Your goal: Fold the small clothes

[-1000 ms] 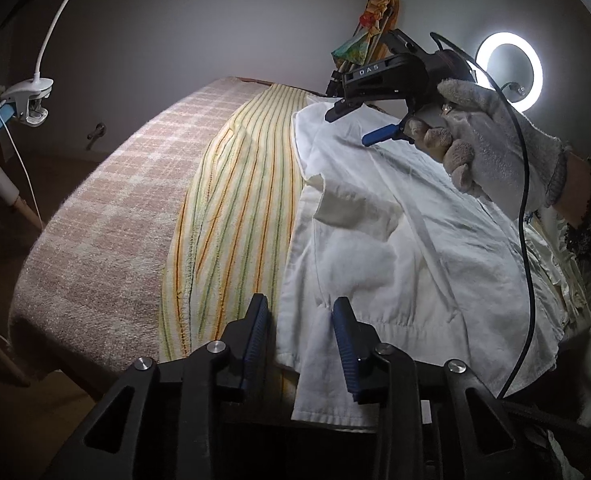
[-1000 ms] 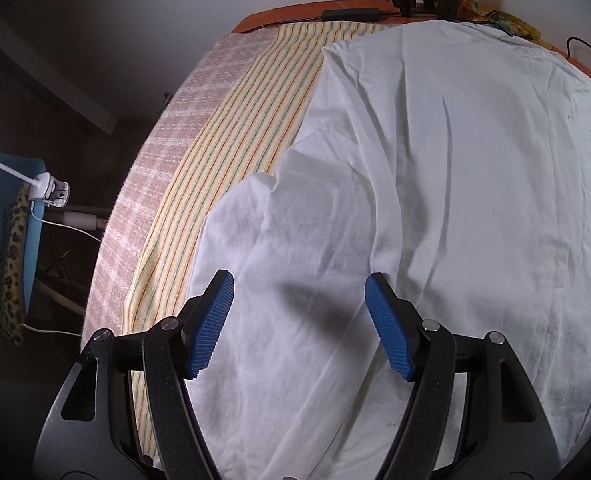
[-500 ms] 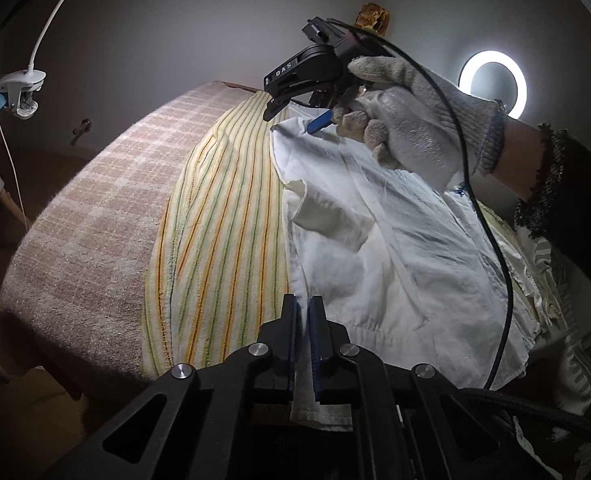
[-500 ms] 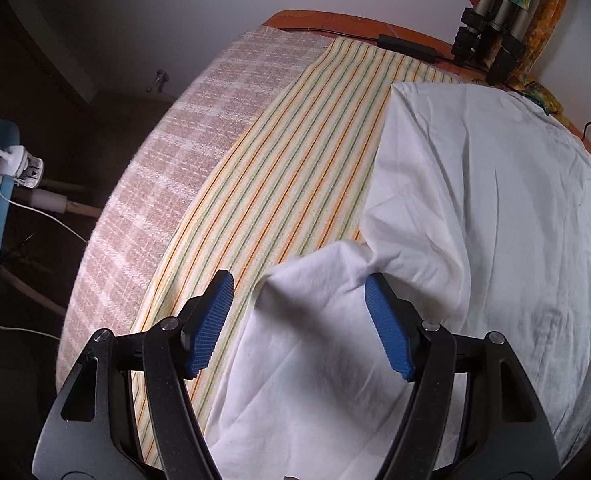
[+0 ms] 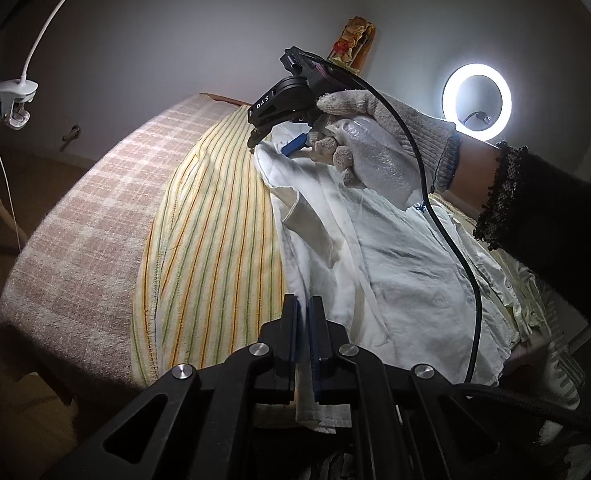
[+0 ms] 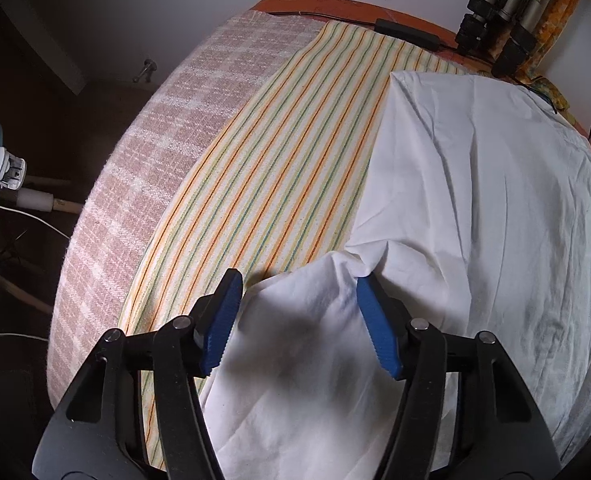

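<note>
A white garment (image 5: 395, 272) lies spread on a bench (image 6: 415, 8) covered by a pink checked blanket (image 5: 87, 216) at the left and a yellow striped towel (image 5: 215, 240) beside it; the garment overlaps the towel's right side.

In the left wrist view, the left gripper (image 5: 304, 344) is pressed together on the garment's near hem, a strip of white cloth pinched between its blue pads, with the hem's end hanging out below the jaws. Farther up the same edge, a gloved right hand (image 5: 379, 140) holds the right gripper (image 5: 273, 140) at the garment's far corner.

In the right wrist view, that gripper's jaws are closing and stand partly spread, with a raised fold of the white cloth between them; the right-hand pad (image 6: 377, 328) meets a bunched pucker of cloth, while the left-hand pad (image 6: 221, 320) sits at the fold's edge, over the towel.

The letters "DAS" are readable on the right gripper's black body. A small blue mark on the garment near the glove's wrist is too small to read.

The garment's right part is hidden behind a dark sleeve (image 5: 555, 216) and a black cable (image 5: 467, 264). Its shape as clothing is hard to make out.
</note>
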`<action>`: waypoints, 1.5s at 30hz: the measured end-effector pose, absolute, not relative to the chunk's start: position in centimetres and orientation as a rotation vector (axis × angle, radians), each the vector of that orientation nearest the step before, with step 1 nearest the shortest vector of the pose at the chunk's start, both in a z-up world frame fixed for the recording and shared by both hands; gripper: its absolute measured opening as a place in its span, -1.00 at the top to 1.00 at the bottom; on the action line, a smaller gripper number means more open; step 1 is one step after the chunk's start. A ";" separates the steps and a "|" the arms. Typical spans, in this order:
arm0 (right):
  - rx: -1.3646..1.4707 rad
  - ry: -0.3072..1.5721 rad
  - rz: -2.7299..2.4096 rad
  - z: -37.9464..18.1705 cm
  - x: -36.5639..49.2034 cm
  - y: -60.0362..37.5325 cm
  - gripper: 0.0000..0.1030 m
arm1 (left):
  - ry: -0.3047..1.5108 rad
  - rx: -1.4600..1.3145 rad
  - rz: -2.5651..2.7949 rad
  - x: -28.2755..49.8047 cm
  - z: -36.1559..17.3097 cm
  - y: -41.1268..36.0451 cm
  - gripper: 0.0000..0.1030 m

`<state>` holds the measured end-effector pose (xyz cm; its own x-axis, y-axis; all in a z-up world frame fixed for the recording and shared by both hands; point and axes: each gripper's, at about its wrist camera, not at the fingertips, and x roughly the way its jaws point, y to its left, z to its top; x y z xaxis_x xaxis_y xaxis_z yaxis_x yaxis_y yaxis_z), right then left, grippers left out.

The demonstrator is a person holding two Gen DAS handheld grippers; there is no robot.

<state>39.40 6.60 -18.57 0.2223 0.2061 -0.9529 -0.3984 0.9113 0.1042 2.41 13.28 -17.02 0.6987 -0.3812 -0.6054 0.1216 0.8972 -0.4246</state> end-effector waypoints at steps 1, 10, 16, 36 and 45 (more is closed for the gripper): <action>-0.165 1.281 0.429 -18.5 39.5 6.2 -0.01 | 0.747 -0.361 -0.289 2.5 -16.9 13.1 0.97; 0.023 1.231 0.588 -17.0 38.8 2.1 0.81 | 0.738 -0.300 -0.343 2.6 -15.2 9.9 0.97; 0.153 1.152 0.655 -15.0 38.1 -2.6 0.82 | 0.748 -0.266 -0.404 2.7 -14.6 6.8 0.97; 0.433 1.106 0.510 -16.4 38.4 -17.1 0.84 | 0.825 -0.130 -0.503 3.9 -15.6 -2.0 0.97; 0.352 1.101 0.442 -17.4 39.7 -17.9 0.89 | 0.872 -0.101 -0.528 4.3 -16.9 -3.7 0.96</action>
